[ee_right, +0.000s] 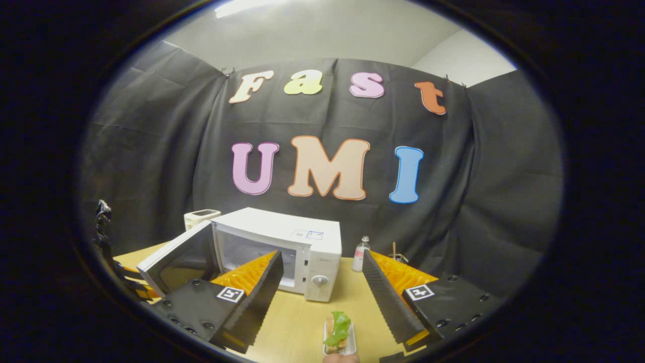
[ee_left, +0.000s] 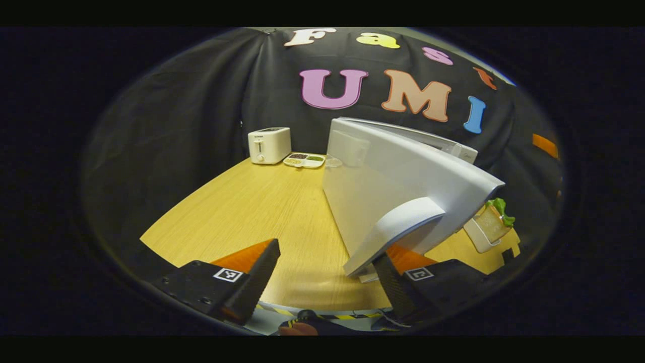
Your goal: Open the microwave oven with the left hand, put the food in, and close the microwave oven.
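Door open, food not yet in

L tongs (ee_left: 325,282) spread apart, right finger just under the microwave door (ee_left: 403,186) handle, not clamped; door could swing back w/o a hold. R tongs (ee_right: 320,290) also apart, empty; sandwich tray (ee_right: 339,333) on table (ee_right: 297,322) just below them, microwave (ee_right: 282,252) beyond. R view shows the open cavity; L view shows toaster (ee_left: 269,144) and snack dish (ee_left: 304,160) beyond.

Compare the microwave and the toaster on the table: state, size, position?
The microwave stands with its door swung wide open; the toaster is a closed box with slots on top. The microwave is much the larger. The toaster sits at the table's far edge beside a divided snack tray; the microwave sits nearer the sandwich. Both are white and upright.
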{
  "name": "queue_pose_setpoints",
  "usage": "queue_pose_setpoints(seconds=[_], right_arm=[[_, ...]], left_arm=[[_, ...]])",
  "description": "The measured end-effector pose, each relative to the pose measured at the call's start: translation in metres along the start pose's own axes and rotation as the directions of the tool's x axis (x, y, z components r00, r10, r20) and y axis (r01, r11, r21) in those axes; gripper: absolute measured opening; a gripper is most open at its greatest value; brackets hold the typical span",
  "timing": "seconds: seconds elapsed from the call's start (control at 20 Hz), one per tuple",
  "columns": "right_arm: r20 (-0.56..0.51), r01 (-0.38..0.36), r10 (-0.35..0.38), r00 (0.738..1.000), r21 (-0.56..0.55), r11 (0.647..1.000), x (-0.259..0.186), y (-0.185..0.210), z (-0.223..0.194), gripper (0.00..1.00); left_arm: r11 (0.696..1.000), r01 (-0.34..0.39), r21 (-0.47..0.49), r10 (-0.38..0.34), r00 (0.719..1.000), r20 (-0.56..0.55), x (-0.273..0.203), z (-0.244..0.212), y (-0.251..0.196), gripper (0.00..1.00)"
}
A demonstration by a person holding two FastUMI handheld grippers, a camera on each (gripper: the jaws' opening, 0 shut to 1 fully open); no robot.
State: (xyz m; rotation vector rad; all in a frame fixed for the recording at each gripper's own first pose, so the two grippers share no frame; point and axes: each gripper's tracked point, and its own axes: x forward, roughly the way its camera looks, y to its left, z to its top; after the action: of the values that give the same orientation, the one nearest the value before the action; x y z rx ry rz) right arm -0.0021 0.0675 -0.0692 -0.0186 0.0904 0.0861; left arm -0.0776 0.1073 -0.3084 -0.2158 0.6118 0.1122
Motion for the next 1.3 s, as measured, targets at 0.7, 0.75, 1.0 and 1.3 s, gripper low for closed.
queue_pose_setpoints(seconds=[0.7, 0.75, 1.0, 1.3], right_arm=[[-0.165, 0.024, -0.023, 0.986, 0.002, 1.0, 0.012, -0.02, -0.1, 0.96], [-0.188, 0.029, -0.031, 0.982, -0.009, 1.0, 0.012, -0.024, -0.112, 0.96], [-0.318, -0.001, -0.018, 0.948, -0.061, 0.998, 0.012, -0.027, -0.183, 0.96], [-0.434, -0.015, -0.024, 0.9, -0.086, 0.996, 0.008, -0.034, -0.248, 0.99]], left_arm=[[0.999, -0.032, 0.038, 0.031, 0.998, 0.048, -0.058, 0.034, 0.013, 0.99], [0.998, -0.044, 0.043, 0.041, 0.997, 0.069, -0.065, 0.041, 0.015, 1.0], [0.996, -0.08, 0.04, 0.072, 0.983, 0.17, -0.091, 0.09, 0.025, 0.99], [0.994, -0.106, 0.031, 0.092, 0.951, 0.295, -0.112, 0.147, 0.022, 0.98]])
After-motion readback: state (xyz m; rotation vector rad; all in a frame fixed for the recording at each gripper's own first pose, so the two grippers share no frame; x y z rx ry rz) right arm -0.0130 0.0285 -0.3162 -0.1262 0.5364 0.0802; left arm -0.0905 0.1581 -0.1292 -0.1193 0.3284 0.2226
